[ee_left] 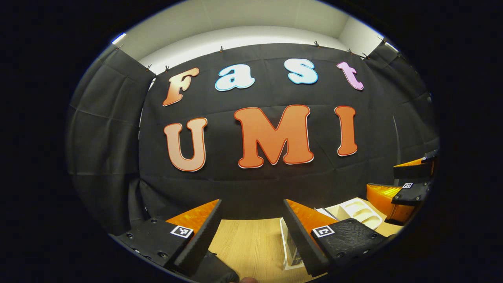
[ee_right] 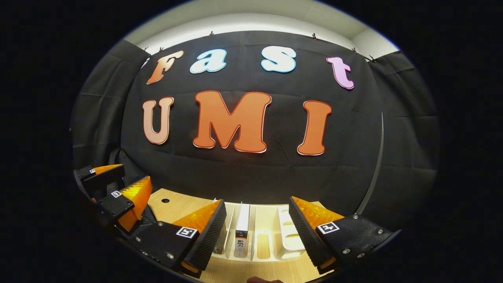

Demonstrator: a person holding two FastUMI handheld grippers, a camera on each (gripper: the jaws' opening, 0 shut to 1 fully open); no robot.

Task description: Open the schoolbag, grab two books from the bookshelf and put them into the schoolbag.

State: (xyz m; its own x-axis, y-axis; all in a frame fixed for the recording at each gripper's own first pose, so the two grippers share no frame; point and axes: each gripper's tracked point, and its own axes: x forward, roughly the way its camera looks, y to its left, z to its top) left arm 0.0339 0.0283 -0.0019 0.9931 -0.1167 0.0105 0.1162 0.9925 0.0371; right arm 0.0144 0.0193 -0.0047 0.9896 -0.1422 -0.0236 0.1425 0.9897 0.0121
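Between the right tongs [ee_right: 255,224] — a book [ee_right: 242,228] upright.

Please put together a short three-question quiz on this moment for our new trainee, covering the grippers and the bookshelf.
1. True or false: the right gripper is shut on a book.
2. In the right gripper view, what stands upright in the white bookshelf between that gripper's open fingers? A) a white-spined book B) a cup C) a schoolbag
3. In the left gripper view, on which side of the picture does the other gripper appear?

Key:
1. False: its fingers are spread and touch nothing.
2. A: the white-spined book.
3. At the right edge, above the wooden table; the left gripper is open too.
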